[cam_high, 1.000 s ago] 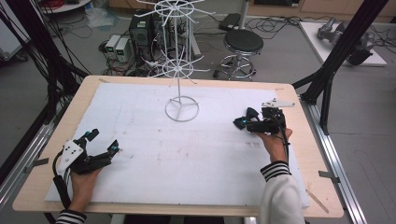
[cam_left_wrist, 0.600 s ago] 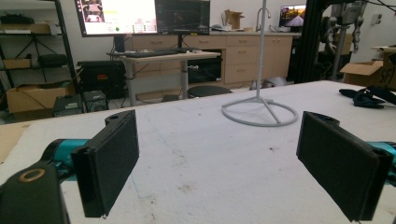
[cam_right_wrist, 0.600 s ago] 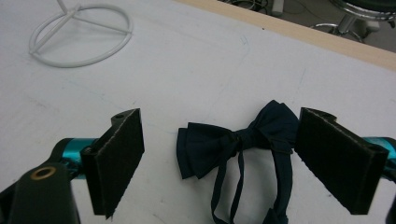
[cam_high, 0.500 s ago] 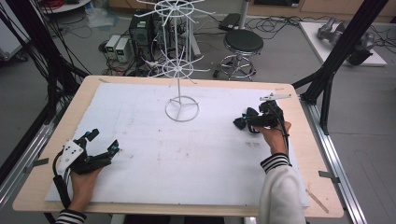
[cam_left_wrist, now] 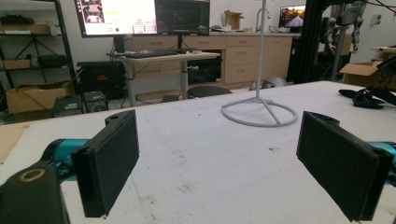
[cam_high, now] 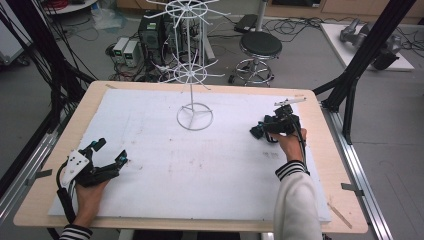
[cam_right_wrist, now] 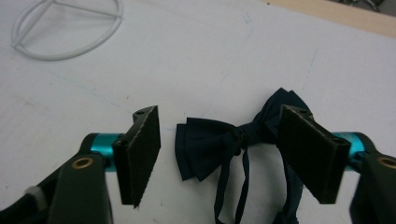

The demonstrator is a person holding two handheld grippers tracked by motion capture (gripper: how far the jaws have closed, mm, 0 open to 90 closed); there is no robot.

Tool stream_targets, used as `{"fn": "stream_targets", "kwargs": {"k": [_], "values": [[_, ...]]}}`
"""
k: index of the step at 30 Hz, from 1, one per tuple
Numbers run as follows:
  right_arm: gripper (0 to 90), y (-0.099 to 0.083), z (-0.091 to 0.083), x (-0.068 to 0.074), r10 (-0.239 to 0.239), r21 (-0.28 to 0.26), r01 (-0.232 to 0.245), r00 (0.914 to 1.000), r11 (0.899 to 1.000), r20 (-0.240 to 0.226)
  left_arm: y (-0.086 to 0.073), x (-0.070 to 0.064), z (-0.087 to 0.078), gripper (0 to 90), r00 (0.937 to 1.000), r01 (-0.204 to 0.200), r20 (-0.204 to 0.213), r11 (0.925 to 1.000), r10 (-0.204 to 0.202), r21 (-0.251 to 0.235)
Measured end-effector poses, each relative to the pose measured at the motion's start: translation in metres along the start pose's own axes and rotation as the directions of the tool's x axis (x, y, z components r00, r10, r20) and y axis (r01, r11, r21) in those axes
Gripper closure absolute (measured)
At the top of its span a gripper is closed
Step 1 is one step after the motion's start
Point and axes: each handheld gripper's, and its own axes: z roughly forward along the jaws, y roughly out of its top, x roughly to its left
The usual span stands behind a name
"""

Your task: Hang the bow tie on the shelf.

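Bow tie (cam_right_wrist: pixel 224 140), dark navy, lies flat on the white table cover (cam_high: pixel 165 150), directly between the two black jaws of the right gripper (cam_right_wrist: pixel 219 154). Those jaws stand wide apart and grip nothing. In the right gripper view the left wing of the bow sits just beside the left jaw with a small gap of bare table showing, while the right wing runs behind the right jaw and is partly hidden by it. The bow's long axis runs across the gap from one jaw to the other, its knot about midway. Thin straps trail from the knot toward the bottom of the view.

From the high view, the right gripper (cam_high: pixel 265 131) is at the right side of the table, held by a hand in a white sleeve with a striped cuff, and the bow tie (cam_high: pixel 256 132) shows as a small dark shape at its tip. A white wire stand (cam_high: pixel 194 116) with a ring base rises near the middle far edge, well apart from it.

The left gripper (cam_high: pixel 111 152) rests at the near left of the table, jaws spread open and empty, pointing toward the stand (cam_left_wrist: pixel 259 109).
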Motion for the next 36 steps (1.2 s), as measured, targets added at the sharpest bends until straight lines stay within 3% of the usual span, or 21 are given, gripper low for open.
{"fn": "stream_targets", "kwargs": {"k": [5, 10, 27, 36], "values": [[35.1, -0.001, 0.005, -0.001, -0.004, 0.028, 0.004, 1.0, 1.0, -0.002, 0.0, 0.0, 0.0, 13.5, 1.0, 0.001, 0.001, 1.0, -0.001, -0.002], [37.9, -0.001, 0.008, 0.001, -0.021, 0.036, 0.02, 0.9996, 0.999, 0.017, 0.0, 0.0, 0.0, 13.5, 1.0, 0.003, 0.002, 1.0, -0.003, -0.003], [58.0, -0.004, 0.021, 0.002, -0.06, 0.136, 0.048, 0.9938, 0.99, 0.093, 0.0, 0.0, 0.0, 13.5, 1.0, 0.001, 0.002, 1.0, -0.001, -0.005], [60.4, -0.006, 0.027, 0.0, -0.068, 0.167, 0.05, 0.9925, 0.985, 0.102, 0.0, -0.001, -0.001, 13.5, 1.0, -0.004, 0.003, 1.0, 0.004, -0.004]]}}
